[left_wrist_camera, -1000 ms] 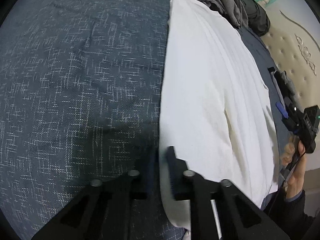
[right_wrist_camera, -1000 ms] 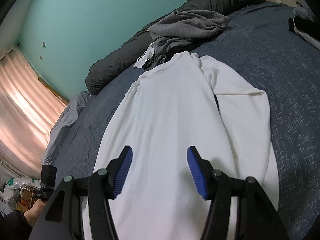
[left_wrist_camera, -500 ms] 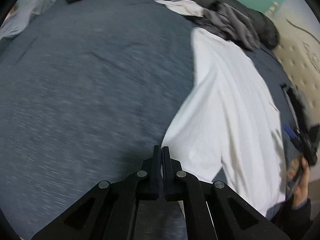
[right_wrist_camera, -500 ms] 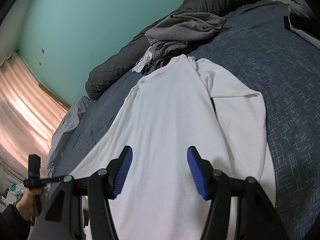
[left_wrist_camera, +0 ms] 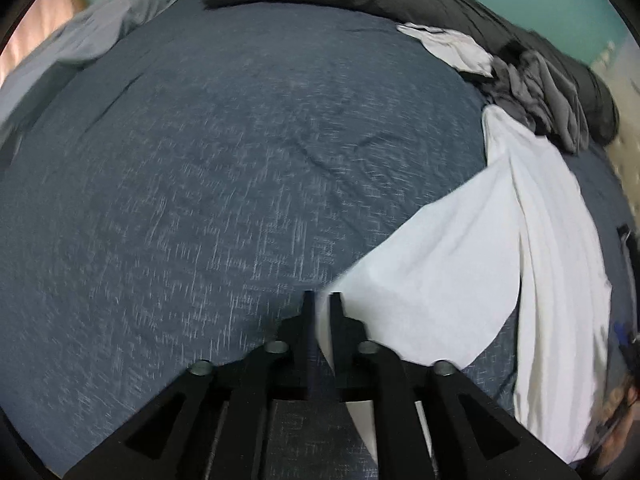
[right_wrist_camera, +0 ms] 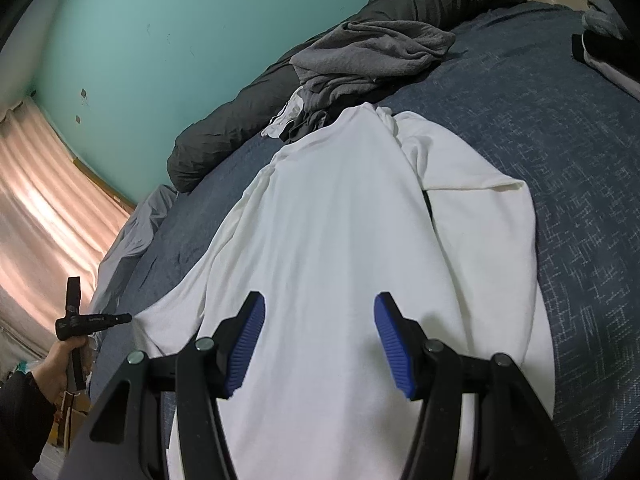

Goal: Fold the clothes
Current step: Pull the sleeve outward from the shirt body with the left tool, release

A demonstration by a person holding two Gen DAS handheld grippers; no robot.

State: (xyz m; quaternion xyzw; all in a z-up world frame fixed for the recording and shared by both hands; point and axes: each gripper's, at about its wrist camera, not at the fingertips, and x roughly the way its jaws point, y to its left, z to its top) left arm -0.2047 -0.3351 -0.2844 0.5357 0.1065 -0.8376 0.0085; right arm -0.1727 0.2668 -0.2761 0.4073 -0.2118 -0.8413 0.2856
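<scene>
A white long-sleeved shirt (right_wrist_camera: 344,220) lies lengthwise on the dark blue bedspread (right_wrist_camera: 560,128), collar toward the far clothes pile. Its right sleeve (right_wrist_camera: 480,208) is folded over its body. My left gripper (left_wrist_camera: 322,300) is shut on the shirt's left edge (left_wrist_camera: 432,280) and holds that flap drawn out sideways to the left; in the right wrist view the left gripper (right_wrist_camera: 124,318) pinches the stretched corner. My right gripper (right_wrist_camera: 320,320) hovers open above the shirt's lower middle, with nothing between its blue pads (right_wrist_camera: 250,340).
A crumpled grey garment (right_wrist_camera: 368,52) and a small white cloth (left_wrist_camera: 456,46) lie at the shirt's collar end. A dark grey rolled duvet (right_wrist_camera: 280,96) runs along the teal wall. A light grey sheet (left_wrist_camera: 80,40) and pink curtains (right_wrist_camera: 44,216) are at the left.
My left gripper has shut on the shirt's left edge and pulled it outward to the left, spreading a flap away from the body. The right gripper has stayed open over the shirt.
</scene>
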